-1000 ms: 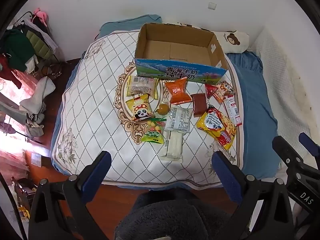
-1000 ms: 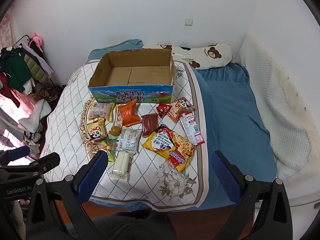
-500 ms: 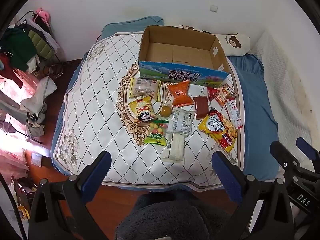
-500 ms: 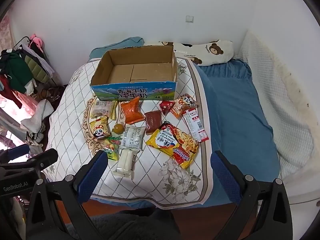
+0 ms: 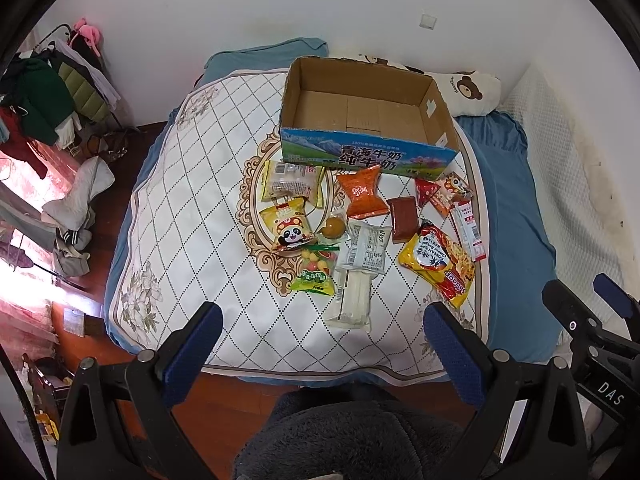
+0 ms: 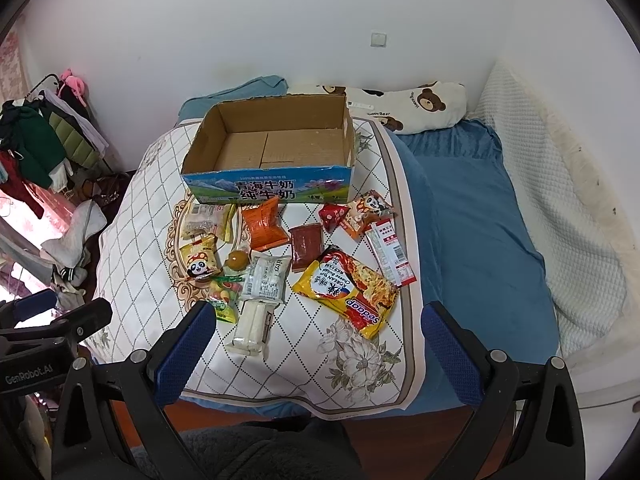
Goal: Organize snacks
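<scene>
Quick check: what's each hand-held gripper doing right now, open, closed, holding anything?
Left hand-held gripper: open, holding nothing.
Right hand-held gripper: open, holding nothing.

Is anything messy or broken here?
Nothing looks broken or spilled. The snacks just lie loose on the bed, and the box is empty. One white pack lies partly on another. Both grippers hang open, away from everything.

green candy bag (image 6: 222, 307): corner behind right gripper finger | clothes rack (image 5: 36, 92): cut by edge
</scene>
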Demonstrator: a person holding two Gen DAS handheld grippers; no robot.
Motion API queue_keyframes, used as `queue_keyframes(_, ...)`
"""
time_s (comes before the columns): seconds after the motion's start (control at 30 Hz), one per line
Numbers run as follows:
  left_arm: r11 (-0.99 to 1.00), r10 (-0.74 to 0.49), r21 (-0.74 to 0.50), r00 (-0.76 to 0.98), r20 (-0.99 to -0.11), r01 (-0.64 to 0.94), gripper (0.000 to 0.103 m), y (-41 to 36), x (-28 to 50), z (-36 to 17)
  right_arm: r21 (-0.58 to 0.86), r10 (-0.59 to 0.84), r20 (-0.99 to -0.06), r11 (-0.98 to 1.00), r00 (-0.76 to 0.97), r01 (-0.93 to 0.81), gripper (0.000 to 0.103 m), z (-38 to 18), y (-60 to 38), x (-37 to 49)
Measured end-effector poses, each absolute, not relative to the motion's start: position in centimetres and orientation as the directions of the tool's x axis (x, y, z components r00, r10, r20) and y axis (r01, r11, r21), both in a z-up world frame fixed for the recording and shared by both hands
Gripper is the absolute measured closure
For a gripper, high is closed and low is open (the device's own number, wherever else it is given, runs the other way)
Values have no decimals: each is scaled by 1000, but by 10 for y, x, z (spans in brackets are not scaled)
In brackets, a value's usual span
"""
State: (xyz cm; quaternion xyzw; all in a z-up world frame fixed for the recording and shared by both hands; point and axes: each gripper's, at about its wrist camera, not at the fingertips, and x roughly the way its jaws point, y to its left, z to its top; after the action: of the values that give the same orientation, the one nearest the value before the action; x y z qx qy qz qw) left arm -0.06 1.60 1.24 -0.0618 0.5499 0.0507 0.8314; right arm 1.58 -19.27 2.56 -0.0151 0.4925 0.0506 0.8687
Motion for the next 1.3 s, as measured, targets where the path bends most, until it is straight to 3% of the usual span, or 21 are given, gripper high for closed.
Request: queue_keyframes(1.3, 989, 8, -51, 396, -918, -140, 0, 5, -12, 15, 38, 87, -849, 994, 521, -105, 0, 36, -206, 8)
